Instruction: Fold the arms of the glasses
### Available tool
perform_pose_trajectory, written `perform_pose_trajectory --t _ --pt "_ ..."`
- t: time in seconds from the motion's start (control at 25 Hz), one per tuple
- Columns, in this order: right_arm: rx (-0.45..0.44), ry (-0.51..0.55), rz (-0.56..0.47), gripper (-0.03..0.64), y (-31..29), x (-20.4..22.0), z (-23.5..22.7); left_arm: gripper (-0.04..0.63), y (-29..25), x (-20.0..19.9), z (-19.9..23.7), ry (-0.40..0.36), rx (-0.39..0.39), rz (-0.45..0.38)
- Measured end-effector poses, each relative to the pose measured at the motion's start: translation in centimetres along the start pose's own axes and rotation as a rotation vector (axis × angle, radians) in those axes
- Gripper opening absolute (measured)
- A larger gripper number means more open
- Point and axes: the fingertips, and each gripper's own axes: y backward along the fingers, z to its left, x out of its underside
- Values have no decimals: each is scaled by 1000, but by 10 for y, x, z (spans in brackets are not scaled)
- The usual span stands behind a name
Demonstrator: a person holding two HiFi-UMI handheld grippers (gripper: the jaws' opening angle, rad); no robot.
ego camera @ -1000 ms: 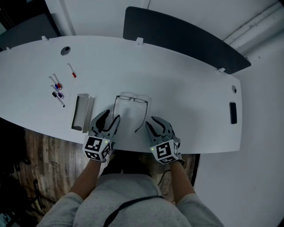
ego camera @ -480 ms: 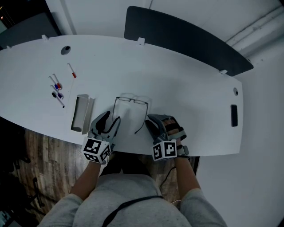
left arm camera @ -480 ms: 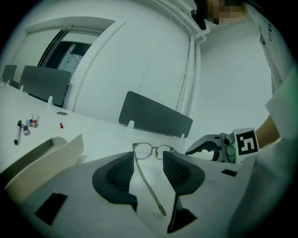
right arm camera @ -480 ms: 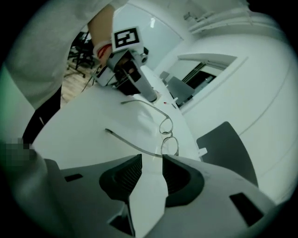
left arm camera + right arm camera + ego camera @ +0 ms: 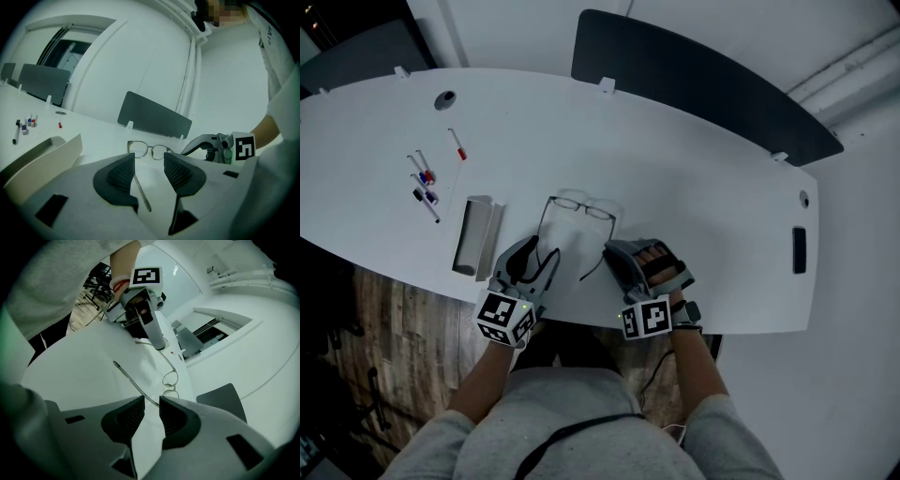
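Thin-framed glasses [image 5: 579, 206] lie open on the white table [image 5: 703, 197], arms pointing toward me. My left gripper [image 5: 540, 255] stands open astride the left arm [image 5: 140, 190], which runs between its pads [image 5: 123, 173] without touching either. My right gripper [image 5: 614, 253] lies rolled on its side at the right arm [image 5: 133, 380]. Its jaws have just been closing. The arm enters the narrow gap at their tips, and a gap still shows beside it. In the right gripper view the lenses [image 5: 169, 380] lie beyond the jaws [image 5: 152, 401], with the left gripper [image 5: 158, 343] farther off.
A grey open case [image 5: 474, 236] lies left of the left gripper. Several markers [image 5: 422, 183] and a red-tipped pen [image 5: 457, 145] lie farther left. A dark divider panel [image 5: 703, 84] stands along the far edge. A black slab [image 5: 799, 249] sits far right. The near table edge runs under both hands.
My right gripper has rolled onto its side and slid a little toward the glasses' right arm, which now sits between its jaw tips. The left gripper has stayed put.
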Motion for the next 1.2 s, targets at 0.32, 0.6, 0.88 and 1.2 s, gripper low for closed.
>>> perform_pose_trajectory --t 0.32,0.6,0.88,1.2 --pt "43 27 -34 75 -3 -13 -6 195 0 -1 -5 -3 30 -7" --pt "124 -129 -75 35 12 -16 -27 195 22 -34 9 -49 -61 -122" --pt "133 -311 -132 32 31 -20 -31 195 29 -36 19 -74 -91 -130" --pt "64 -546 -236 32 61 -36 -16 210 23 -29 12 -86 -59 -101"
